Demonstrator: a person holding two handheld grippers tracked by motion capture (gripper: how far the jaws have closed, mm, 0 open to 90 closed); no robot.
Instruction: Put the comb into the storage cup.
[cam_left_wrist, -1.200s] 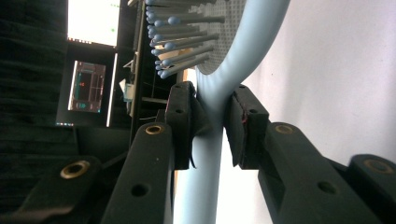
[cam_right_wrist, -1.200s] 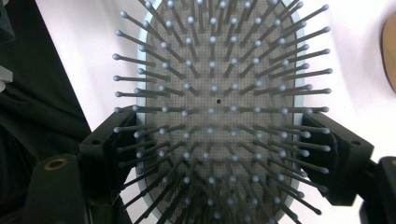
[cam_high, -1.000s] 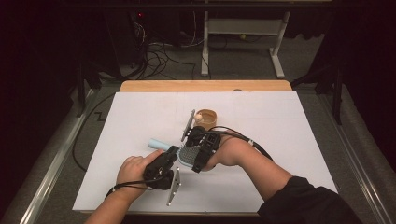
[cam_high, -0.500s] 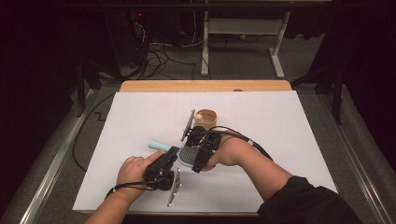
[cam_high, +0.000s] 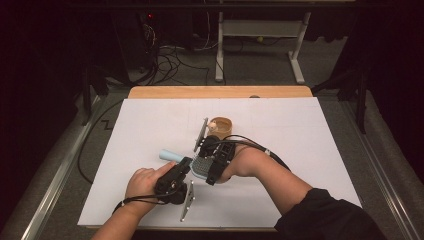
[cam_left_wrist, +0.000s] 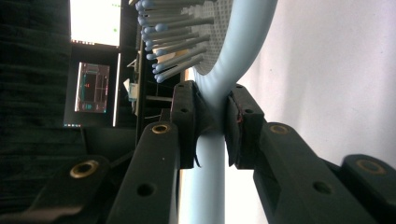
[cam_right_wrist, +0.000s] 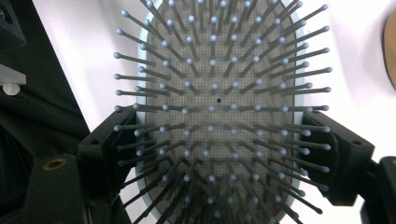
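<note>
Oval hairbrush (cam_right_wrist: 217, 121), ball-tipped bristles, smooth blue handle (cam_left_wrist: 205, 182)

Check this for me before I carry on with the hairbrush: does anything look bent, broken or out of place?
Nothing stands out. The pale blue paddle hairbrush looks whole, its grey ball-tipped bristles even. The left gripper clamps its neck; the right gripper grips the head's sides. The small round wooden bowl sits upright on the white table cover.

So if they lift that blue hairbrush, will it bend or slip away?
Probably neither. The hairbrush looks like stiff plastic, so it should keep its shape. The left gripper clamps its narrow neck and the right gripper spans its head, so slipping seems unlikely. Only the thin bristles might flex.
</note>
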